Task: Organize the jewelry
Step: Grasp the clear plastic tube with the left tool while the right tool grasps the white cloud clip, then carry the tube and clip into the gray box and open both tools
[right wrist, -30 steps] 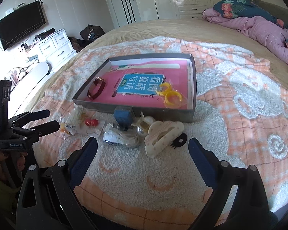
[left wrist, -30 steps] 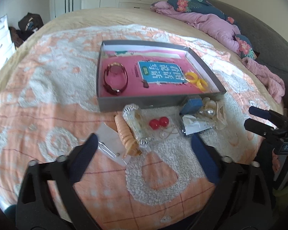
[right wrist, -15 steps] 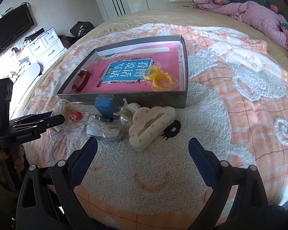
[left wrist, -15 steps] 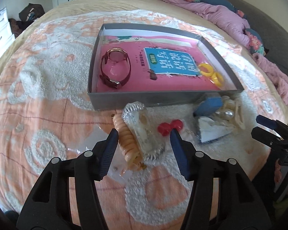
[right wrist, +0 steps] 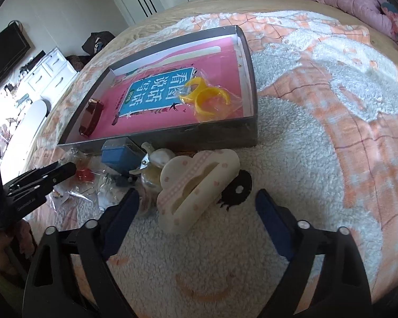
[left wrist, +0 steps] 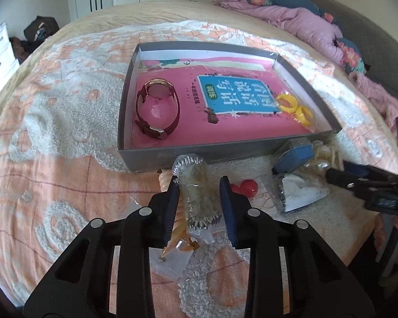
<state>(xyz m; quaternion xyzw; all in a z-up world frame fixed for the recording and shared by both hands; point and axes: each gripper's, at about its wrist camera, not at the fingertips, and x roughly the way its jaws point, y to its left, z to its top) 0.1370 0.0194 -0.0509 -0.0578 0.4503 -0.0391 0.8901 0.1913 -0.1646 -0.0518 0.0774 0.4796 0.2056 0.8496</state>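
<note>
Nearest in the left wrist view, the left gripper [left wrist: 199,188] is closing its blue pads around a clear bristly roller in a plastic bag [left wrist: 195,193]; the left pad looks against the bag, while a sliver of gap shows at the right pad, so a firm grip cannot be confirmed. An orange spiral hair tie [left wrist: 181,225] lies just beside and under it. In the right wrist view, the right gripper [right wrist: 197,206] stands wide and is narrowing, with a cream cloud-shaped hair clip [right wrist: 199,185] lying between its fingers, untouched on the orange-and-white blanket [right wrist: 318,159]. Beyond sit red beads [left wrist: 245,186], a blue box [right wrist: 118,156] and pearls [left wrist: 318,165]. Farther back, the grey tray [left wrist: 167,155] holds a pink book [left wrist: 236,98], a maroon watch [left wrist: 156,111] and yellow rings [right wrist: 207,98].
</note>
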